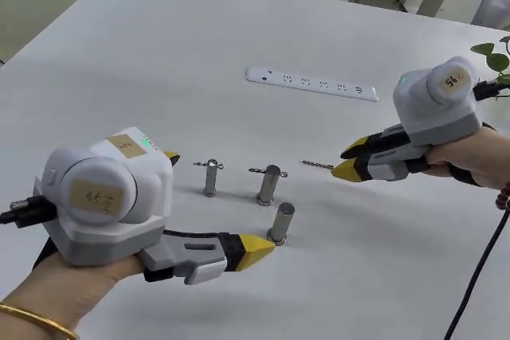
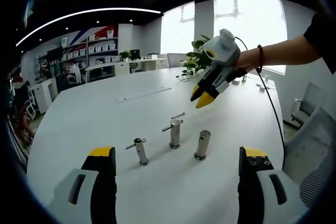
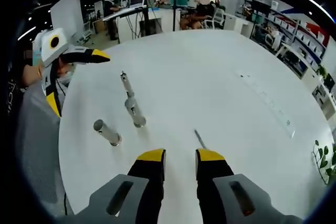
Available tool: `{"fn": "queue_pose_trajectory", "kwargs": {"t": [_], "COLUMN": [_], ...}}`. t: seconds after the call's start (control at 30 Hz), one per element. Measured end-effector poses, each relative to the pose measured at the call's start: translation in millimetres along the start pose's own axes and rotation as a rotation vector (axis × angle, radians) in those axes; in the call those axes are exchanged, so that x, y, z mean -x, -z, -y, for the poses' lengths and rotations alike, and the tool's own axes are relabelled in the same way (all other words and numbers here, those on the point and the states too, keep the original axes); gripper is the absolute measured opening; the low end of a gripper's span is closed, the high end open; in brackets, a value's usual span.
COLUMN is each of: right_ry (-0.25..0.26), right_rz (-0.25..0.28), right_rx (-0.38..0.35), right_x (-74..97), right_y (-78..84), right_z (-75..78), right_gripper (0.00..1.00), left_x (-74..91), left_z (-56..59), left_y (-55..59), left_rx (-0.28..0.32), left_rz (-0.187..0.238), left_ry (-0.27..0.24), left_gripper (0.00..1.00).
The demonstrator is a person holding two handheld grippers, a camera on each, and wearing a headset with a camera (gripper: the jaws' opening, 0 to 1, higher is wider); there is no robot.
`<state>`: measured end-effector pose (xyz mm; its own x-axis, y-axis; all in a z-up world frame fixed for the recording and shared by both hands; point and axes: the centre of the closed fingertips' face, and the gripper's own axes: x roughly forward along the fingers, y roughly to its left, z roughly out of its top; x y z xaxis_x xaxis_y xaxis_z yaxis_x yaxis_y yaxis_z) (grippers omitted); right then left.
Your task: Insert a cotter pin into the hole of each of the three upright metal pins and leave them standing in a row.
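- On a white table (image 1: 239, 29), with a power strip (image 1: 311, 83) at its far side, you are one pin short.
- Your left gripper (image 1: 213, 203) is spread wide and empty, one tip just beside the bare metal pin (image 1: 281, 222).
- Your right gripper (image 1: 344, 161) stands narrowly apart, apparently gripping nothing.
- The left metal pin (image 1: 210, 177) and middle metal pin (image 1: 269, 185) already carry cotter pins.
- The loose cotter pin (image 1: 317, 165) lies just ahead of your right gripper's tips, lengthwise along the jaws and pointing toward the row. That gripper is nearer.
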<state>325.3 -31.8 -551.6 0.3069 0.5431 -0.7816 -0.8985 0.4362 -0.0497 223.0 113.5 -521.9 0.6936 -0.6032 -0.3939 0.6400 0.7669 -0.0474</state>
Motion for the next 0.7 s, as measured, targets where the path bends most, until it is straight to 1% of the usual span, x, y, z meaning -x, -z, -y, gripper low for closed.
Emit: {"fn": "queue_pose_trajectory", "kwargs": {"t": [0.2,0.4,0.47,0.5,0.53,0.57,0.63,0.67,0.7], "right_ry": [-0.011,-0.017,-0.022,-0.023,-0.029,-0.029,-0.050,-0.051,-0.045], "right_rz": [-0.047,-0.068,-0.076,-0.081,-0.092,-0.096,-0.118,-0.125,-0.135], "right_rx": [0.020,0.013,0.010,0.007,0.013,0.012,0.019,0.023,0.035], "right_x": [-12.1,-24.7,-29.9,-35.3,-39.4,-40.8,-43.7,-45.1,-50.5], "right_y": [6.4,10.1,10.7,12.0,13.9,14.5,17.8,18.8,22.4], "right_z": [12.3,23.2,26.8,33.6,37.3,37.5,35.5,36.0,40.6], "right_gripper": [0.15,0.13,0.13,0.12,0.12,0.12,0.12,0.12,0.12], "left_x": [0.1,-0.6,-0.5,-0.4,-0.1,0.2,0.4,0.2,0.0], "left_z": [-4.2,-6.8,-8.5,-9.2,-10.0,-10.7,-10.9,-10.2,-10.0], "left_y": [5.0,7.0,8.8,9.3,9.7,9.8,9.5,9.6,10.0], "left_rx": [0.013,0.025,0.028,0.029,0.031,0.035,0.042,0.048,0.051], "left_rz": [-0.009,-0.010,-0.016,-0.018,-0.019,-0.018,-0.013,-0.011,-0.012], "left_ry": [-0.009,-0.019,-0.025,-0.027,-0.029,-0.031,-0.029,-0.024,-0.022], "left_gripper": [0.96,0.94,0.94,0.94,0.94,0.93,0.92,0.92,0.91]}}
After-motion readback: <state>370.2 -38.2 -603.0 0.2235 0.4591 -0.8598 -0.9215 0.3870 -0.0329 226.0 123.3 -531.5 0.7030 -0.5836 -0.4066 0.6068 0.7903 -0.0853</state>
